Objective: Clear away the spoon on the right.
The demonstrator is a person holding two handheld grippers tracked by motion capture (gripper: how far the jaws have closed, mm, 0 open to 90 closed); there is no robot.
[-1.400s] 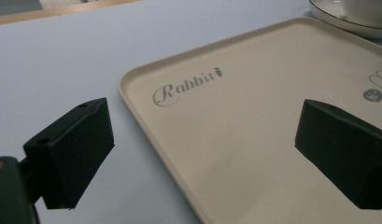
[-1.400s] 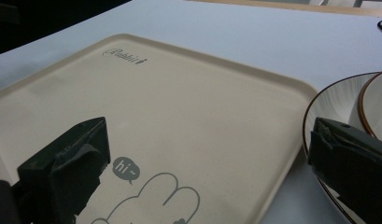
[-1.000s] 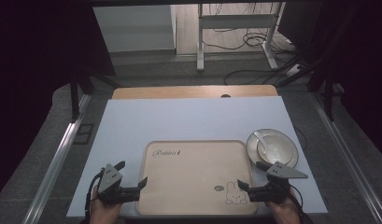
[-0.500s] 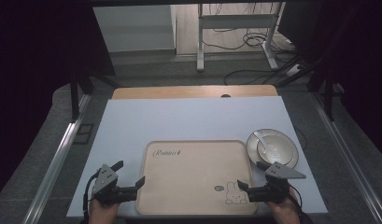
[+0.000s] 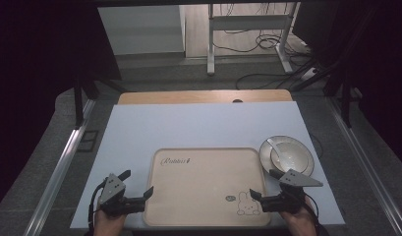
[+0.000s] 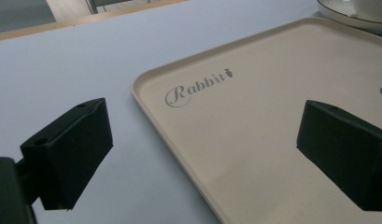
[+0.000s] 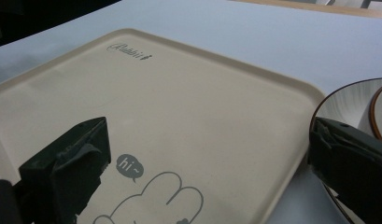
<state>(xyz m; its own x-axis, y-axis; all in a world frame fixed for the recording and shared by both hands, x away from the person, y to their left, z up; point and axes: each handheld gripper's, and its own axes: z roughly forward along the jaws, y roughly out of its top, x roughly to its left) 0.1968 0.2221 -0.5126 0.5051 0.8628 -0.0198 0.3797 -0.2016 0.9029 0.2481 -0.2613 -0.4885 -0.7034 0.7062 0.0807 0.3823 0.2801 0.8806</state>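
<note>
table (image 5: pixel 198 128): white top | on it: 1 tray (image 5: pixel 203 172), 1 plate (image 5: pixel 306 160)

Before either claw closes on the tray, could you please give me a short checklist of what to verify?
1. Left claw open, jaws either side of the tray's left edge: ok.
2. Right claw open, astride the right edge: ok.
3. Tray lying flat on the white mat with nothing loaded on it: ok.
4. Plate with bowl and spoon apart from the tray: cannot tell, it sits very close at the right corner.
5. Right jaw free of the plate rim: cannot tell, they overlap in the right gripper view.
</note>
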